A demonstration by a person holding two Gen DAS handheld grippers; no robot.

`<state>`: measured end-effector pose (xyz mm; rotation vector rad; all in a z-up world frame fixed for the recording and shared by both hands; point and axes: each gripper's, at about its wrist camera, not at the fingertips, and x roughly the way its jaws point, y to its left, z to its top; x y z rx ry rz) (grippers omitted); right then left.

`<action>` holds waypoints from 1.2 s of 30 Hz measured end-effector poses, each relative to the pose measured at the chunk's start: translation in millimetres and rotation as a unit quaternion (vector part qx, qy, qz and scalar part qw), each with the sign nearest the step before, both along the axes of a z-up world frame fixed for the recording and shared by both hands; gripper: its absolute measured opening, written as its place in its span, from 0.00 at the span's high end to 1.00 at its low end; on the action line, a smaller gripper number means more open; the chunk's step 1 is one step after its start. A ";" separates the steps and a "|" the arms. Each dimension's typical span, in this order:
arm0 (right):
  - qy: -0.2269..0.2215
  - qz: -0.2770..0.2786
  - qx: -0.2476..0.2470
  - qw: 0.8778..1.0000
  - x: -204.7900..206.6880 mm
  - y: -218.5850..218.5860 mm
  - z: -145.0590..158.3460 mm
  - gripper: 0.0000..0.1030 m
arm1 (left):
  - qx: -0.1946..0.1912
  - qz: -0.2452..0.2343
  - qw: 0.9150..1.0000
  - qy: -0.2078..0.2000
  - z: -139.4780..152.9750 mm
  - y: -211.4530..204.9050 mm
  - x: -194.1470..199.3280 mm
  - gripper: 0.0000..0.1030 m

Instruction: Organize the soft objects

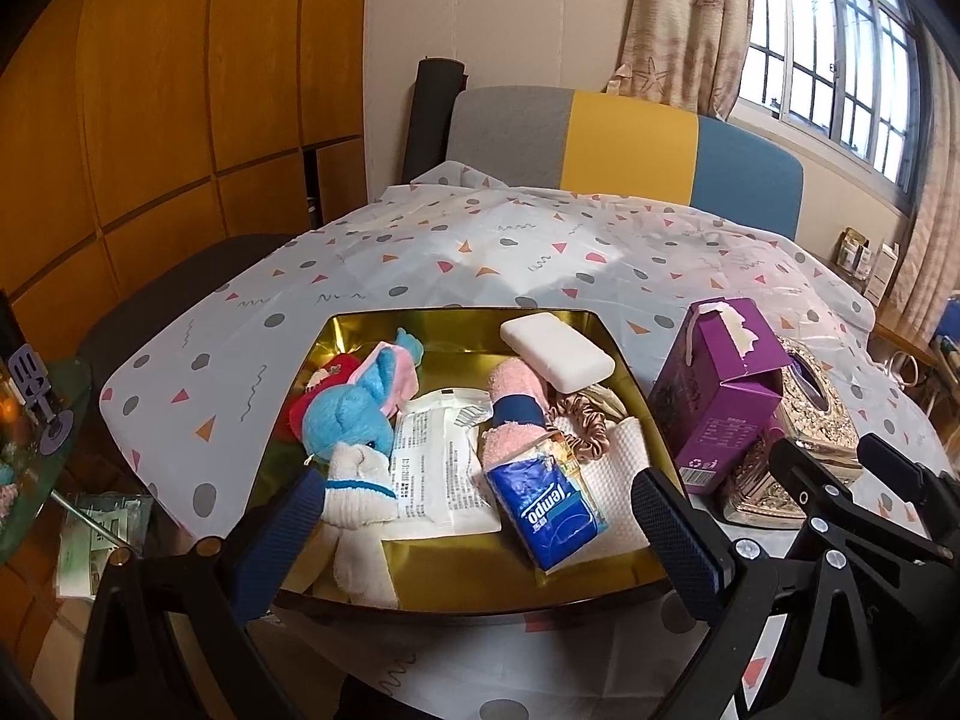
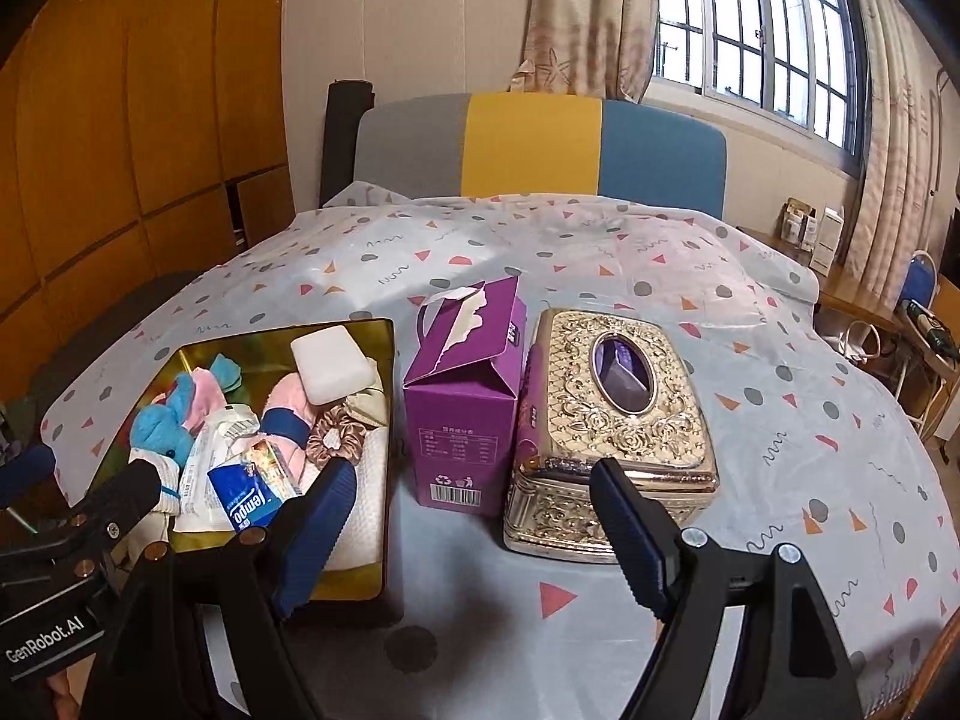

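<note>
Soft stuff is already piled in the tray (image 1: 360, 324), nothing's gripped, and both grippers (image 1: 474, 534) (image 2: 474, 516) are held wide apart.

Red plush (image 1: 327, 373) mostly hidden under blue plush (image 1: 354, 414). Towel (image 2: 366, 480) partly behind right gripper finger (image 2: 312, 534). Shelf boxes (image 2: 807, 228) too small to read.

I count one gold tray (image 1: 637, 387), one blue plush toy (image 1: 354, 405), one white bar (image 1: 557, 350), one Tempo tissue pack (image 1: 549, 515), one pink scrunchie (image 1: 581, 420), one purple carton (image 2: 465, 402), one ornate gold tissue box (image 2: 618, 420), and two grippers: left (image 1: 474, 534) and right (image 2: 468, 534).
</note>
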<state>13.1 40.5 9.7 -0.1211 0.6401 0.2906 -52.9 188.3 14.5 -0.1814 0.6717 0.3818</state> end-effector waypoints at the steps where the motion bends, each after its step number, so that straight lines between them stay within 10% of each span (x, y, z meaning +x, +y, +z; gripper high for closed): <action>1: -0.001 0.001 -0.001 1.000 -0.3 0.6 0.1 0.21 | 0.000 0.002 1.000 0.001 -0.5 0.9 -0.1 0.00; 36: 0.005 0.011 -0.010 1.000 -3.1 4.6 -5.3 0.21 | -0.005 0.016 1.000 0.011 -5.5 10.2 -3.7 0.00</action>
